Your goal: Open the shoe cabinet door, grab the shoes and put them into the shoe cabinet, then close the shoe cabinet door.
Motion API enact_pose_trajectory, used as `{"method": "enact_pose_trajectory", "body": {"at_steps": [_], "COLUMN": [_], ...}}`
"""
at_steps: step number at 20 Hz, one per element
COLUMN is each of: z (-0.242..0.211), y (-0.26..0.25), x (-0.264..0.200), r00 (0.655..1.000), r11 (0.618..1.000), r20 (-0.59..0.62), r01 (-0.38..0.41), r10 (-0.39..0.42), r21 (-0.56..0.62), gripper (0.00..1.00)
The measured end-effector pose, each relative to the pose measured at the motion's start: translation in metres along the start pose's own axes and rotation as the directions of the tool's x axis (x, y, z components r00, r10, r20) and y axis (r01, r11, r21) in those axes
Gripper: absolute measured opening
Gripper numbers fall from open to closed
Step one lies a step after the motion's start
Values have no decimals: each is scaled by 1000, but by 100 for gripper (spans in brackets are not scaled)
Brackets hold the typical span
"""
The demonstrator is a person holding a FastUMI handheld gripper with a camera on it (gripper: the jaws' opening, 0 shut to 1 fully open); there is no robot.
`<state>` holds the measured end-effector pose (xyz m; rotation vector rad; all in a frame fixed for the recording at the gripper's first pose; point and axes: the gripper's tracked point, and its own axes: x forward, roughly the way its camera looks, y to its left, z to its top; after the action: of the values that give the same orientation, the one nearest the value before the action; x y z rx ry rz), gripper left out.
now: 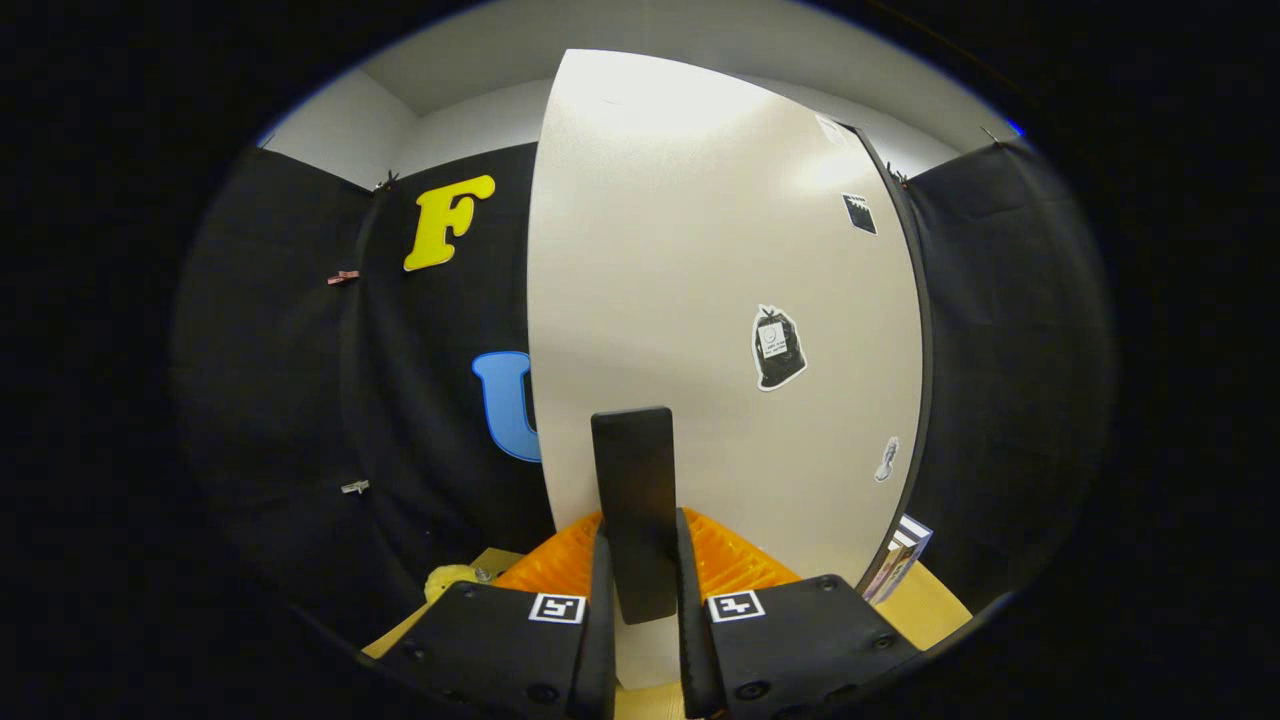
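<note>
The gripper (640, 585) fingers are clamped on the black handle (634, 500) of the white cabinet door (700, 300), a yellow object (450, 578) lying left of them.

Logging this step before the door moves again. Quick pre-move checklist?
1. Gripper on the door handle: ok, handle sits between both fingers.
2. Firm squeeze on handle: cannot tell, though the fingers look tight against it.
3. Cabinet door state: cannot tell whether shut or ajar.
4. Shoes in cabinet: cannot tell, the inside is hidden.
5. Swing path: cannot tell; a yellow object lies left of the fingers.
</note>
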<state>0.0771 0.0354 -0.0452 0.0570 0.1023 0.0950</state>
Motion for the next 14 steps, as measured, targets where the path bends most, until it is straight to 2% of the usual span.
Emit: {"method": "enact_pose_trajectory", "body": {"at_steps": [8, 14], "z": [-1, 1], "y": [-25, -53], "x": [-45, -72], "r00": [992, 985], "r11": [992, 986], "r20": [-35, -43], "r01": [-123, -168], "r10": [123, 168], "r21": [-7, 5], "gripper": [29, 29]}}
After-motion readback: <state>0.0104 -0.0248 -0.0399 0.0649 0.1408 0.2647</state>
